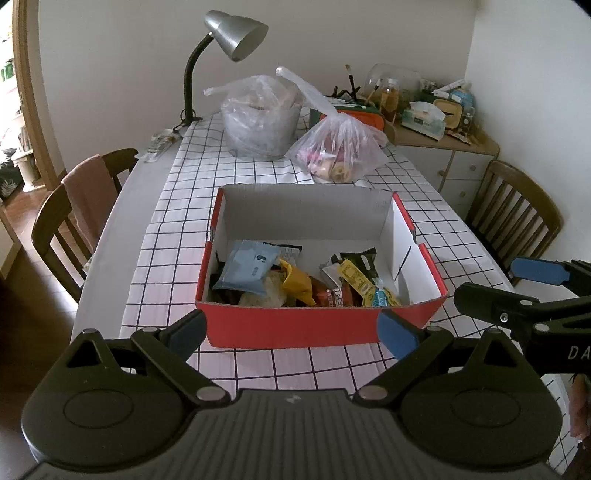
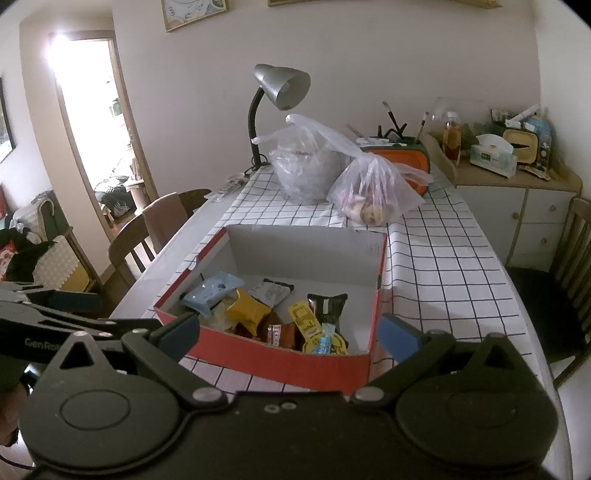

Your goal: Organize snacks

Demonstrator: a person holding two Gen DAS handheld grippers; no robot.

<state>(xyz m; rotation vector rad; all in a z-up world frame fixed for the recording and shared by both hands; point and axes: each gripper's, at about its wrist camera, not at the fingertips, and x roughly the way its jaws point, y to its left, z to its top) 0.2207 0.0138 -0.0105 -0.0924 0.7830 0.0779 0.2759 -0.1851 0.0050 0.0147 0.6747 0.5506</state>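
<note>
A red cardboard box (image 1: 295, 326) with a white inside sits on the checked tablecloth. It holds several snack packets: a light blue packet (image 1: 245, 267), a yellow packet (image 1: 297, 282), a black packet (image 1: 356, 258) and others. The box also shows in the right wrist view (image 2: 280, 360). My left gripper (image 1: 291, 330) is open and empty, just in front of the box's near wall. My right gripper (image 2: 288, 332) is open and empty, near the box's front right corner. It shows in the left wrist view (image 1: 517, 291) to the right of the box.
Two clear plastic bags (image 1: 260, 118) (image 1: 338, 146) stand behind the box. A grey desk lamp (image 1: 231, 35) is at the table's far left. A cluttered sideboard (image 1: 443, 144) stands at the back right. Wooden chairs (image 1: 79, 206) (image 1: 517, 218) flank the table.
</note>
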